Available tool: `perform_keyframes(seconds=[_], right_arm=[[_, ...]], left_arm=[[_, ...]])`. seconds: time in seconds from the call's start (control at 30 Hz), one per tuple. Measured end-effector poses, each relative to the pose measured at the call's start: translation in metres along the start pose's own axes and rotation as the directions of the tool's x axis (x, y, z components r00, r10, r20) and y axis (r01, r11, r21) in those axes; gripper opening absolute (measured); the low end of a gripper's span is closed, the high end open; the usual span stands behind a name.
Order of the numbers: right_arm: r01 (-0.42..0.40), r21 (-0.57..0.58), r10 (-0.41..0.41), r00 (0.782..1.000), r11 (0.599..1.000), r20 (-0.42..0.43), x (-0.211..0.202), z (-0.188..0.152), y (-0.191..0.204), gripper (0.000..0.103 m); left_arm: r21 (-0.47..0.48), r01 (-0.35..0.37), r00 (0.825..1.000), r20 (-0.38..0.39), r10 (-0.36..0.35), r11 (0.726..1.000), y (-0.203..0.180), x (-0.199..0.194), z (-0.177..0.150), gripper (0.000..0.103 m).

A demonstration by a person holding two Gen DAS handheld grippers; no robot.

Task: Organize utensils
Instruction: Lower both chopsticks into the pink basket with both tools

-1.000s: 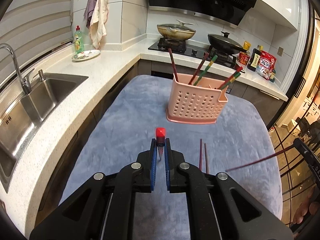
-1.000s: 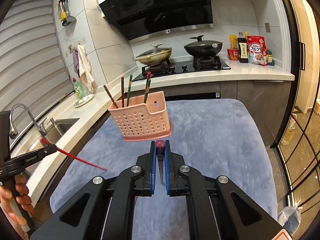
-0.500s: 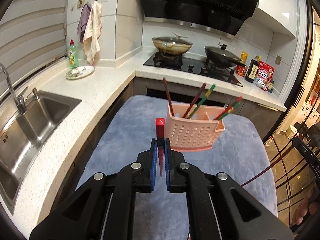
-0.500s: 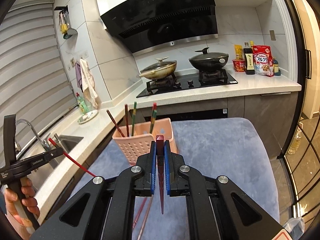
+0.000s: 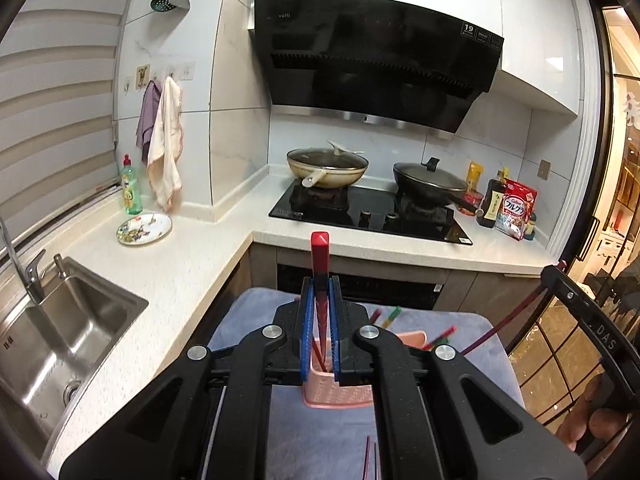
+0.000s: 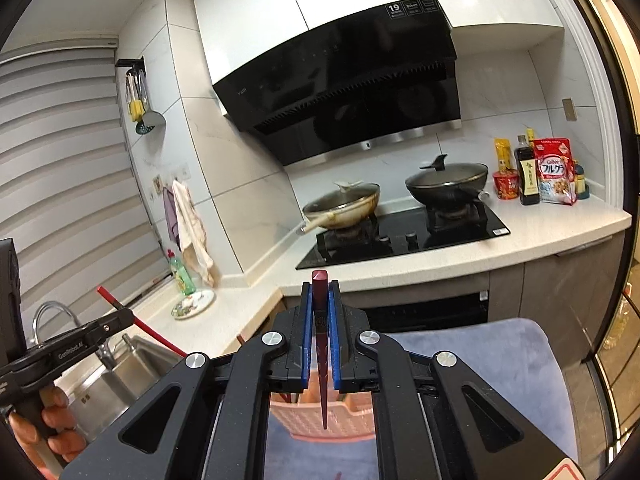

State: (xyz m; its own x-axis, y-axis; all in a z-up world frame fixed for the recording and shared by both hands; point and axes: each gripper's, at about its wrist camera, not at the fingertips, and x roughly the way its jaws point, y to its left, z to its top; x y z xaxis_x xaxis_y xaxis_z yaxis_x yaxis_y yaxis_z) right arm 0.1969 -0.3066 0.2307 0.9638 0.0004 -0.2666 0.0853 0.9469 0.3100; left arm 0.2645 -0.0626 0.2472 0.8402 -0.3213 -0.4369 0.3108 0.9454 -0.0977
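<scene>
Pinching chopsticks, both tools hover over grey cloth (image 5: 248, 320) near the stove (image 5: 372, 212).

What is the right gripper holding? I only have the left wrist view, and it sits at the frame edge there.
Observer: The right gripper is shut on a dark red chopstick, clamped between its blue pads.
Operator: Which way does the tip point?
Observer: Down, ending in front of the pink basket. I cannot tell whether it is inside.
Operator: How does my left chopstick sit, seen from the side?
Observer: The left gripper holds the red chopstick on a slant, with its upper end toward the blinds.
</scene>
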Motion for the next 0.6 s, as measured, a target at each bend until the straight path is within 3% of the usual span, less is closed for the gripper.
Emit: perform_keyframes(seconds=[0.27,0.6], right_arm=[[0.004,-0.025,-0.004,1.000,1.000,0.001,0.044,0.010,0.010,0.007],[0.028,-0.034,-0.030,0.996,0.999,-0.078,0.085,-0.012,0.002,0.007]], left_arm=[[-0.001,-0.002,1.000,-0.030,0.002,1.000,-0.005,0.038,0.003,0.007],[-0.006,-0.018,0.997,-0.078,0.018,1.000,0.003,0.071,-0.013,0.007]])
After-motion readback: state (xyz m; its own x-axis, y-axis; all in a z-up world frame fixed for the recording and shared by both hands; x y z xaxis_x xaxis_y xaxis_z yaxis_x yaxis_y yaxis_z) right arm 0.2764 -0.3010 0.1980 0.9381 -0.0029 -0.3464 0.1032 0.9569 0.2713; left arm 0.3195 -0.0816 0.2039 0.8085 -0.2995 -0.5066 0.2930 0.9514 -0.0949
